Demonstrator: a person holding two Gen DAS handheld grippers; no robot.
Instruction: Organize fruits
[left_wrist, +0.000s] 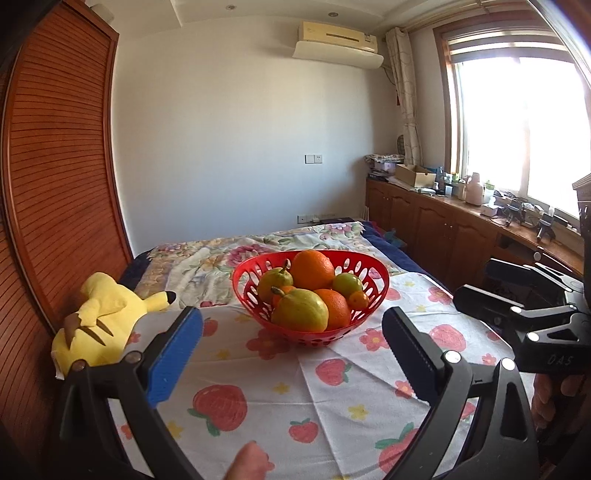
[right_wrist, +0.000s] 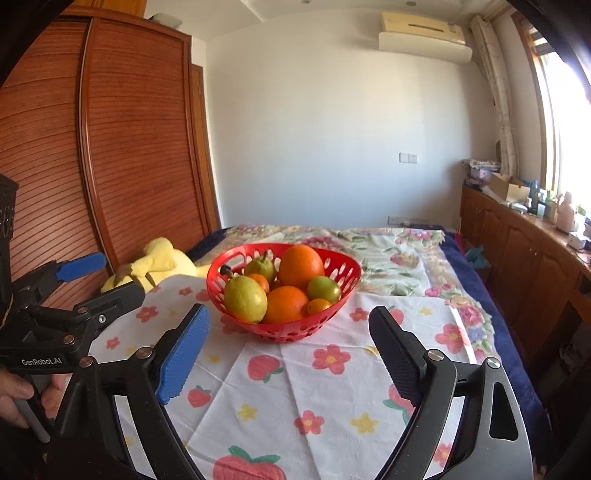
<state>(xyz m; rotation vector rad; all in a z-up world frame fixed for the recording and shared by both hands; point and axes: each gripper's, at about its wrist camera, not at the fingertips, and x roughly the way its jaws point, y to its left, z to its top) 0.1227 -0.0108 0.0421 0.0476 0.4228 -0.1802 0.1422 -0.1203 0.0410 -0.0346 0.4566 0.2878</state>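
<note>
Left gripper (left_wrist: 291, 343) has its jaws spread wide, nothing between them, blue pad on one finger, black on the other; it hangs over the cloth just short of the basket. Right gripper (right_wrist: 290, 341) is the same: jaws wide, empty, aimed at the basket from slightly further right. Each shows up in the other's view, the right one at the right edge of the left camera, the left one at the left edge of the right camera, both apart from the basket. A hand (right_wrist: 22, 398) is wrapped round the left gripper's handle; fingers (left_wrist: 550, 398) on the right one's handle show too. Red basket (left_wrist: 376, 291) sits on the strawberry cloth (left_wrist: 332, 406), just ahead of both grippers, upright. Inside: a big orange (left_wrist: 312, 269) on top at the back, a second orange (left_wrist: 334, 308) lower front, a yellow-green pear (left_wrist: 301, 310) at the front left, another pear (left_wrist: 271, 282) behind it, a green fruit (left_wrist: 347, 284) to the right, a small orange fruit (left_wrist: 358, 300) at the right front edge, and one more small orange one mostly hidden between the pears. All fruit is in the basket; none on the cloth. Yellow plush (left_wrist: 99, 321) lies left of the basket, off the cloth's corner, next to the wardrobe (left_wrist: 55, 166). Floral bedspread (left_wrist: 221, 258) runs behind the basket. Cabinets (left_wrist: 443, 229) with clutter stand under the window (left_wrist: 517, 122) on the right.
</note>
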